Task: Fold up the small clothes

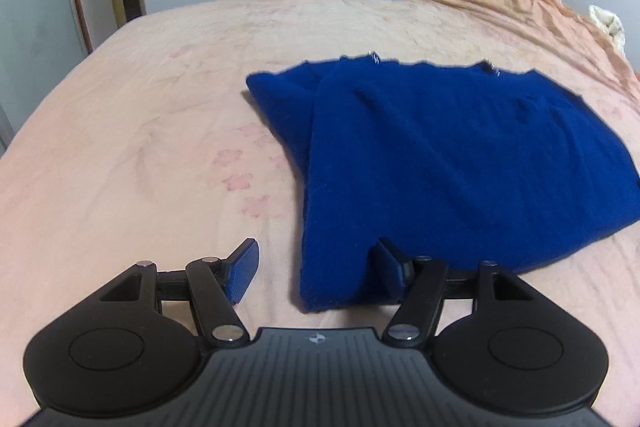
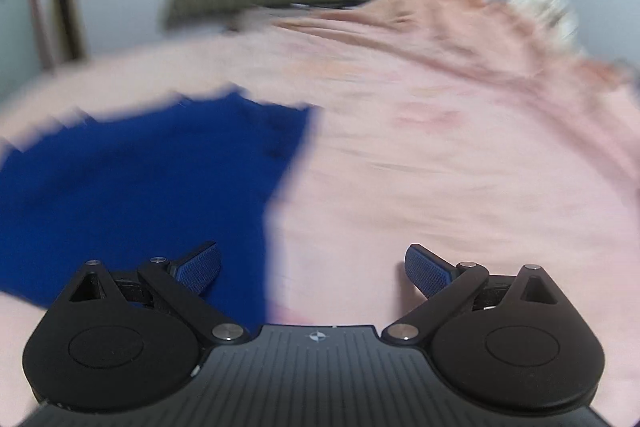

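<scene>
blue garment [image 1: 460, 163] lies flat on the pink bed cover [image 1: 140, 115], already folded into a rough rectangle, nearer the right edge of the bed than the left. the left tongs [image 1: 316, 271] stand open and hold nothing; their right pad rests at the near hem of the cloth, the left pad over bare cover, probably so the near left corner can be taken. the right tongs [image 2: 314, 271] are also open and empty, over the garment's right edge; this view is blurred. judging from the layers, one more fold may remain.
</scene>
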Demonstrator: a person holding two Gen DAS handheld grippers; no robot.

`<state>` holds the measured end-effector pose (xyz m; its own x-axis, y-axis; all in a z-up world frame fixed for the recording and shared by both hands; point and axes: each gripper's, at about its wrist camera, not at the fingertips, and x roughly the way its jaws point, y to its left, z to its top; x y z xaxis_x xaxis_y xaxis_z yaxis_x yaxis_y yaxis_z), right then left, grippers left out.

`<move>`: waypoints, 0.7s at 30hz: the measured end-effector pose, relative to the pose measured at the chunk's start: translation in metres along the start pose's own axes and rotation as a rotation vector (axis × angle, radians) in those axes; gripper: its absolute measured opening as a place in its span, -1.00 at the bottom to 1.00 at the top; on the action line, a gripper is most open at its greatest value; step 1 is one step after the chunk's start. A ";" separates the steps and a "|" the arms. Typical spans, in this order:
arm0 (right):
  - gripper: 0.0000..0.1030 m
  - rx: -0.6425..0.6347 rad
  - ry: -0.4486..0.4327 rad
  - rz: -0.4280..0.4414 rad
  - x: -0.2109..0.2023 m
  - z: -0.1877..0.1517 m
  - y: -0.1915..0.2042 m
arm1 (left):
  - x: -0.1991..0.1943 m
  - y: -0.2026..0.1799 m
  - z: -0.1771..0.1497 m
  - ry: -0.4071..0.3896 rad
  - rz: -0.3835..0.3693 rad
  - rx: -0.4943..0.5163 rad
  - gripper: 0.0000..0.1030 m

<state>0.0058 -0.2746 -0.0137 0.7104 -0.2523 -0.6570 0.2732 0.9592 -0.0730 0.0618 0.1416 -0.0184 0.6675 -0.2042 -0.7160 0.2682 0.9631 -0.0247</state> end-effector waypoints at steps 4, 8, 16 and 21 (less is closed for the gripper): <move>0.98 0.076 -0.084 0.066 -0.022 -0.003 -0.002 | -0.012 -0.013 0.010 -0.086 0.002 -0.004 0.34; 0.97 0.014 -0.032 0.185 -0.008 -0.004 0.025 | 0.005 -0.037 0.008 -0.035 0.060 0.073 0.41; 1.00 0.009 -0.137 0.113 -0.029 -0.003 0.051 | 0.010 -0.065 0.002 -0.076 0.207 0.013 0.47; 1.00 -0.131 -0.136 0.194 -0.031 0.002 0.095 | 0.013 -0.075 -0.004 -0.063 0.236 -0.020 0.55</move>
<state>0.0108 -0.1759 0.0010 0.8245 -0.0689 -0.5617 0.0438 0.9973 -0.0582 0.0479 0.0673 -0.0284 0.7524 0.0172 -0.6584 0.0857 0.9886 0.1237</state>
